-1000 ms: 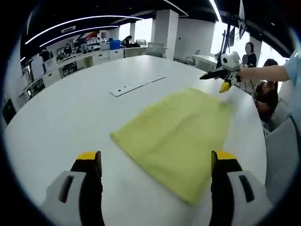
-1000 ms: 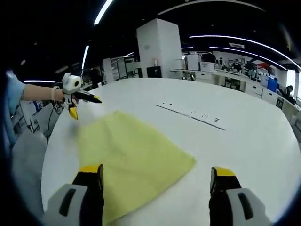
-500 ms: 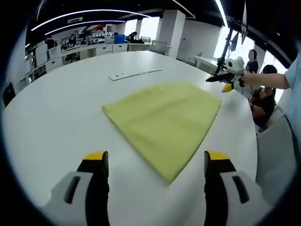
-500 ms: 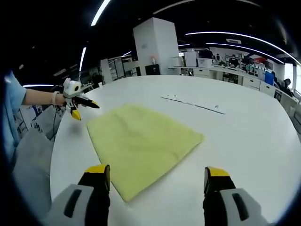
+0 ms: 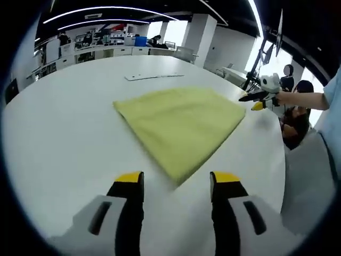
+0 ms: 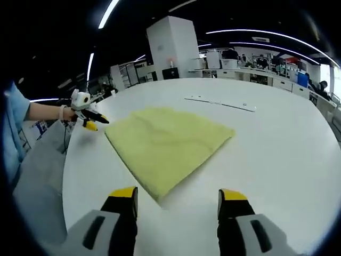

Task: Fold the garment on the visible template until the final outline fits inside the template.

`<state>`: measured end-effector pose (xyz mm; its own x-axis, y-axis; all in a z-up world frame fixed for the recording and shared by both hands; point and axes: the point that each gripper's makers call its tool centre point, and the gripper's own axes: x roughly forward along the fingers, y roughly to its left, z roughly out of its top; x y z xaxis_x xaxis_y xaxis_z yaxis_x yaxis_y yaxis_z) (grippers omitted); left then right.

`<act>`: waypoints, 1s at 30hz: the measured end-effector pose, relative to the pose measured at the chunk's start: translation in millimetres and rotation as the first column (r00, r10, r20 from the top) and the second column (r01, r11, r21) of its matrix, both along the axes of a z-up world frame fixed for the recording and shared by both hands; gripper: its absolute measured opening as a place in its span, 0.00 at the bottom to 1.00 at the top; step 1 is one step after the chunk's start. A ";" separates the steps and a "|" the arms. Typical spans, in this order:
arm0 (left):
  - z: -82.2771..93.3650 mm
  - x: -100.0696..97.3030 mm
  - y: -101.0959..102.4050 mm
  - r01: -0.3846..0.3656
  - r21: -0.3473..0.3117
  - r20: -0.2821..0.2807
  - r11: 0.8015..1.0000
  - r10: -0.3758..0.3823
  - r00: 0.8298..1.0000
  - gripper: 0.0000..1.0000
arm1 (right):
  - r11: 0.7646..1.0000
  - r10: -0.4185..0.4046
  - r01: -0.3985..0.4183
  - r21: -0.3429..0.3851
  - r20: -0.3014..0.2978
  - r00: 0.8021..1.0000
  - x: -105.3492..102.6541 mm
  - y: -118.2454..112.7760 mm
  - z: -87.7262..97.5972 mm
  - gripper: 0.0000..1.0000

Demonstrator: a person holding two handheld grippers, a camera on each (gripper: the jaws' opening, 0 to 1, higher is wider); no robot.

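Left gripper view: the left gripper point(image 5: 177, 186) rises from the bottom edge with its yellow-tipped fingers point(image 5: 130, 181) spread apart and holding nothing, poised above the white surface point(image 5: 64, 133) just short of the nearest corner of the garment point(image 5: 178, 120). The garment, a yellow cloth folded into a flat four-cornered shape, lies near the middle of the surface, one corner pointing toward the camera. Beyond it, well apart, a thin pale strip point(image 5: 154, 76) lies flat on the surface. At the right, the right gripper point(image 5: 256, 101) is held by a person's hand point(image 5: 277, 98) close to the garment's far right corner; whether its fingers are spread or together cannot be told.

Right gripper view: the right gripper point(image 6: 177, 197) has its fingers point(image 6: 232, 198) spread and empty above the surface point(image 6: 277, 144), near the closest corner of the garment point(image 6: 165, 141). The left gripper point(image 6: 88, 118) appears at the left beside the garment's edge. The strip point(image 6: 221, 103) lies beyond the garment.
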<state>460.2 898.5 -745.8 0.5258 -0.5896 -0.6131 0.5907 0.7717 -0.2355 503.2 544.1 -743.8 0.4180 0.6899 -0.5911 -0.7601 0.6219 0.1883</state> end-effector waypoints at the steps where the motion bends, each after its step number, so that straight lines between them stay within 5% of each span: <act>1: -1.7 -0.5 -0.1 -0.005 -0.001 -0.007 1.000 0.005 1.000 0.41 | 1.000 0.004 -0.004 -0.003 -0.009 1.000 -3.5 0.9 -3.1 0.54; 7: -3.4 1.1 -3.8 -0.036 -0.018 0.000 0.999 0.036 0.999 0.30 | 1.000 0.025 -0.025 -0.008 -0.031 0.999 -13.2 5.8 -15.0 0.42; 13: -11.9 2.7 -3.1 -0.062 -0.022 -0.023 0.998 0.062 0.998 0.23 | 1.000 0.022 -0.022 -0.011 0.003 1.000 -10.6 8.3 -17.1 0.13; 24: -12.6 0.9 2.8 -0.074 -0.029 -0.038 0.997 0.073 0.997 0.00 | 0.997 0.070 -0.070 -0.013 0.038 0.997 -13.3 19.3 -15.9 0.00; 30: -12.2 -2.6 4.0 -0.068 -0.031 -0.051 0.997 0.066 0.997 0.00 | 0.993 0.117 -0.117 -0.008 0.064 0.991 -14.3 13.1 -8.2 0.00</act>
<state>457.6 902.4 -758.0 0.5336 -0.5746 -0.6205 0.5250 0.8003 -0.2897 488.8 557.1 -752.0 0.3718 0.7336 -0.5689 -0.8381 0.5287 0.1341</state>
